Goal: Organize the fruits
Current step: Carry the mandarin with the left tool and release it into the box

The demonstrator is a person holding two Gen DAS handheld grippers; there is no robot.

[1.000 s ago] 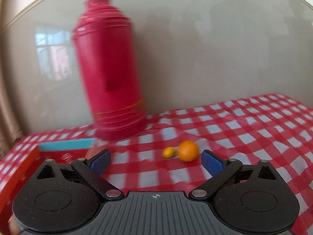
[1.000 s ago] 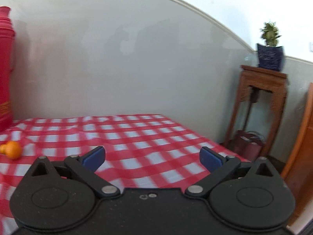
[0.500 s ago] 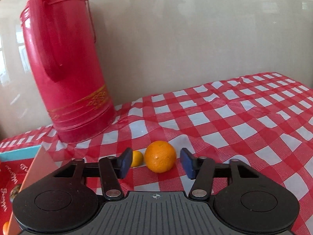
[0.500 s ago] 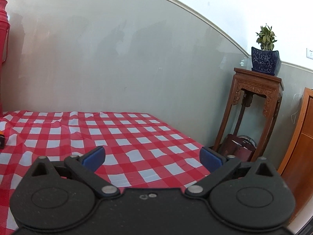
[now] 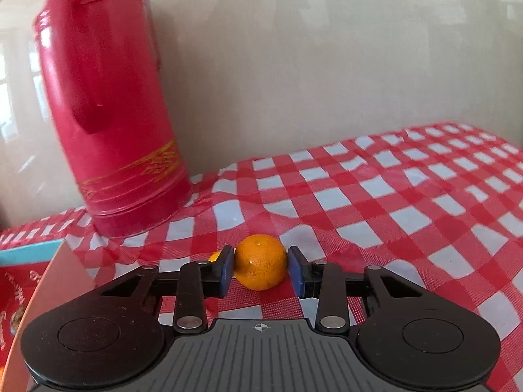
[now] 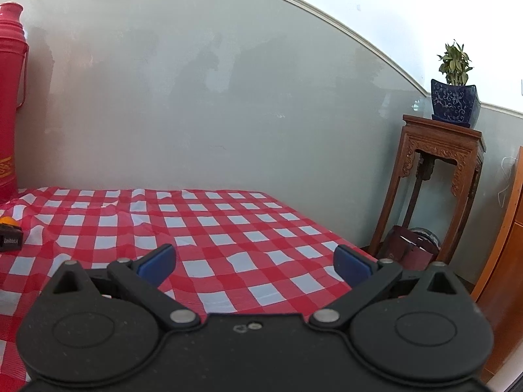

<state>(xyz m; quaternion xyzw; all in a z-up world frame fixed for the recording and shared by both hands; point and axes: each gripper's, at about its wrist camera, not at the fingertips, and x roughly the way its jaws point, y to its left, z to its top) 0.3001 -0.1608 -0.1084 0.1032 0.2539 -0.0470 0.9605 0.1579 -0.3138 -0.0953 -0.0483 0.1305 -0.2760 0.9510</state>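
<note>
An orange point(image 5: 260, 261) sits on the red-and-white checked tablecloth point(image 5: 392, 215), low in the middle of the left wrist view. My left gripper point(image 5: 260, 266) has its jaws closing around it, and both blue pads touch the orange's sides. A smaller yellow-orange fruit point(image 5: 215, 256) peeks out behind the left finger. In the right wrist view my right gripper point(image 6: 255, 263) stands open above the cloth with nothing between its fingers. At that view's far left edge a sliver of the orange point(image 6: 6, 220) shows above the left gripper's dark tip.
A tall red thermos point(image 5: 108, 114) stands against the wall, behind and left of the orange. A red box with a teal edge and a raised flap point(image 5: 62, 281) lies at the lower left. Beyond the table's right edge stands a wooden stand point(image 6: 441, 189) bearing a potted plant point(image 6: 454, 98).
My left gripper moved forward and down to the orange, and its jaws went from wide open to touching the fruit's sides. The right gripper stayed open and swung slightly right.
</note>
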